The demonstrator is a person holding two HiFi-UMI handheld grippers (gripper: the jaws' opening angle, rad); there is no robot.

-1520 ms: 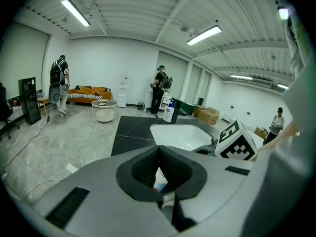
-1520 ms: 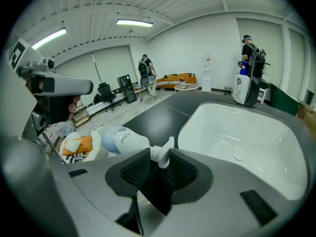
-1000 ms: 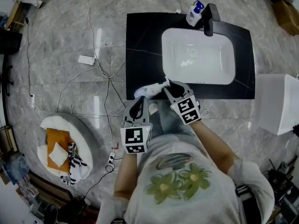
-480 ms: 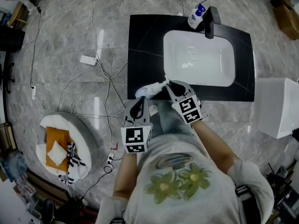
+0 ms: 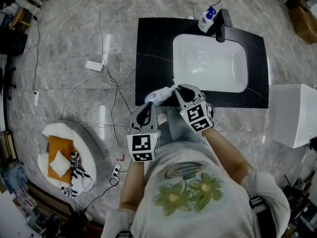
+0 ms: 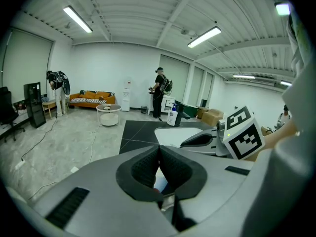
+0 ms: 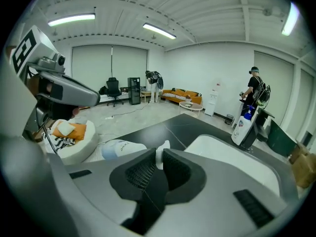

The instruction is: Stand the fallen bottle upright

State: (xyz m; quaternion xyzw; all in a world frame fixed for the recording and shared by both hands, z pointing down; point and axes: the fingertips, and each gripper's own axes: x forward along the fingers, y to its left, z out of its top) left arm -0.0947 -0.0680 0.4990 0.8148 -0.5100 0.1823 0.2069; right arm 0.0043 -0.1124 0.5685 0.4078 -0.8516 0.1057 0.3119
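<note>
Two ribbed right gripper (image 7: 159,158) jaws pinch a rounded white bottle's (image 7: 121,148) neck.

Pale T-shirt (image 5: 198,207) with two green flowers (image 5: 173,197), seemingly short-sleeved. Beyond it, the grey left gripper (image 5: 147,107) and right gripper (image 5: 177,89) carry black-and-white marker cubes (image 5: 142,148).

A grey marble floor (image 5: 64,43) runs under a black tabletop (image 5: 153,53) with a white sink (image 5: 210,66) and a black tap (image 5: 221,25). White cables (image 5: 106,78) and a power strip (image 5: 93,65) lie on the floor, near a round white cushion (image 5: 57,129) bearing an orange cloth (image 5: 60,150). The walls (image 6: 113,65) are white, and the ribbed ceiling (image 6: 143,14) carries strip lights (image 6: 77,19). An orange sofa (image 6: 92,99), a round table (image 6: 108,115) and an office chair (image 7: 113,90) stand far back, the chair before wide shaded windows (image 7: 108,65).
</note>
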